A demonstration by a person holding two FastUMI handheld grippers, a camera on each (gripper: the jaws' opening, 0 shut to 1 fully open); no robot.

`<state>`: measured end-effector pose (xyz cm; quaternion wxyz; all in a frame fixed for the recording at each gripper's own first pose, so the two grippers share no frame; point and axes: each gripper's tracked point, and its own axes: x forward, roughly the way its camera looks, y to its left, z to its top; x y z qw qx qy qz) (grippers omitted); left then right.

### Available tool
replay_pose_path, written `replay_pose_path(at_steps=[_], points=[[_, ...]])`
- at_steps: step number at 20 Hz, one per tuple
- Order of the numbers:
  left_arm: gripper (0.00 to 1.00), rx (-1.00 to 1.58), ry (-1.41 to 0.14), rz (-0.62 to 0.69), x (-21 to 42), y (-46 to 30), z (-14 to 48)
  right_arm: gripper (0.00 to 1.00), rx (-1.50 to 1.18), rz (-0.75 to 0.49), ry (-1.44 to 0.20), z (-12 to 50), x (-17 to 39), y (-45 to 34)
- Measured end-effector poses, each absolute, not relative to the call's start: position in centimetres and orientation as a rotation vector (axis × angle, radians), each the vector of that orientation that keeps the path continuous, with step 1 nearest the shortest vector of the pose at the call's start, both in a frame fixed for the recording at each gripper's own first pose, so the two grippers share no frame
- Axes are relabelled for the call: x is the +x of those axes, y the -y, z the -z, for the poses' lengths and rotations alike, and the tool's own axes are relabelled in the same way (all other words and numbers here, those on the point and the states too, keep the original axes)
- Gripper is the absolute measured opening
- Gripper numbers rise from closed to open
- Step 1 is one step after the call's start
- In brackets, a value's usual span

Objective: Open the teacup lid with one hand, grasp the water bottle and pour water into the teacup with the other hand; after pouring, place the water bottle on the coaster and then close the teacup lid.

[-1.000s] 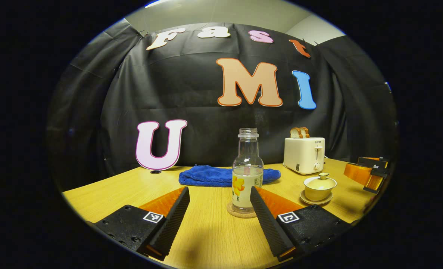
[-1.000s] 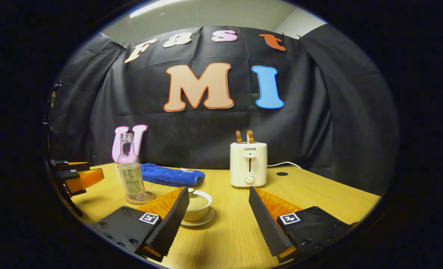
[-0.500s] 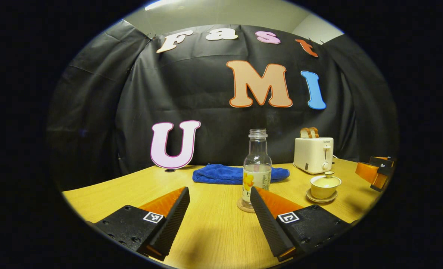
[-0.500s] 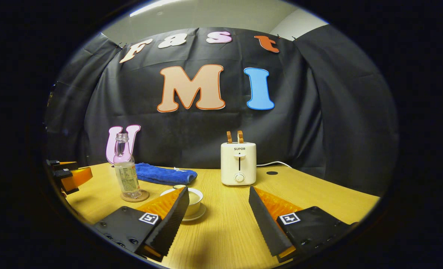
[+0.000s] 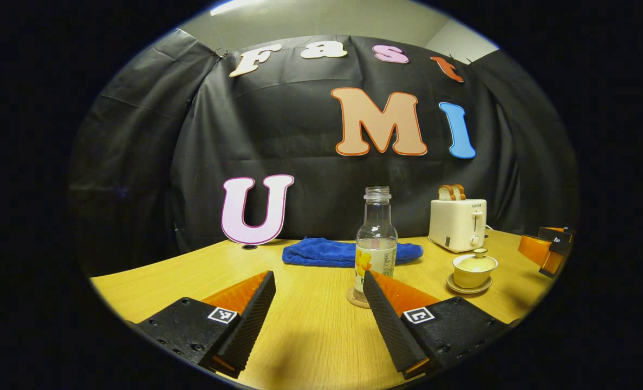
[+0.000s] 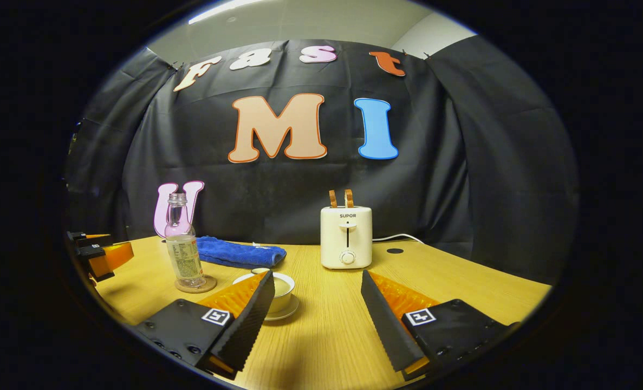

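Note:
A clear water bottle (image 5: 376, 238), uncapped and partly filled, stands upright on a round cork coaster (image 5: 355, 297). A cream teacup (image 5: 474, 269) rests on its saucer to the right of it, with the lid on. My left gripper (image 5: 318, 281) is open, empty and short of the bottle, whose base sits just past the right finger. In the right gripper view my right gripper (image 6: 317, 281) is open and empty. Its left finger covers part of the teacup (image 6: 283, 290). The bottle (image 6: 183, 252) and coaster (image 6: 195, 285) stand at the left, and the left gripper (image 6: 102, 254) is at the far left.
A blue towel (image 5: 348, 252) lies behind the bottle. A cream toaster (image 5: 458, 225) with two slices in it stands at the back right, its cord trailing on the wooden table (image 5: 310, 336). The right gripper (image 5: 549, 250) sits at the far right edge.
Both grippers have drawn back from the bottle and the teacup, which look smaller. The bottle has slid right in the left gripper view. Little has moved in the last half second.

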<state>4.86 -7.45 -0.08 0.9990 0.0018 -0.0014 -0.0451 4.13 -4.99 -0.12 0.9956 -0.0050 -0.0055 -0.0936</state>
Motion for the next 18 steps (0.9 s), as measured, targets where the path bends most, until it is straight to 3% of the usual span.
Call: replay_pose_path(at_steps=[9,10,11,14,18], points=[[0.95,0.004,0.004,0.091,4.89,7.41,0.0,0.96,-0.01,0.186,0.011,0.12,4.12,4.98],[0.95,0.004,0.004,0.091,4.89,7.42,0.07,1.0,-0.01,0.187,0.011,0.09,4.14,4.92],[0.95,0.004,0.004,0.091,4.89,7.42,0.06,0.96,-0.01,0.187,0.011,0.17,4.13,4.97],[0.95,0.003,0.002,0.092,4.84,7.45,0.0,1.0,-0.01,0.186,0.011,0.13,4.12,4.99],[0.95,0.003,0.002,0.093,4.91,7.45,0.06,0.96,-0.01,0.186,0.01,0.11,4.16,4.96]])
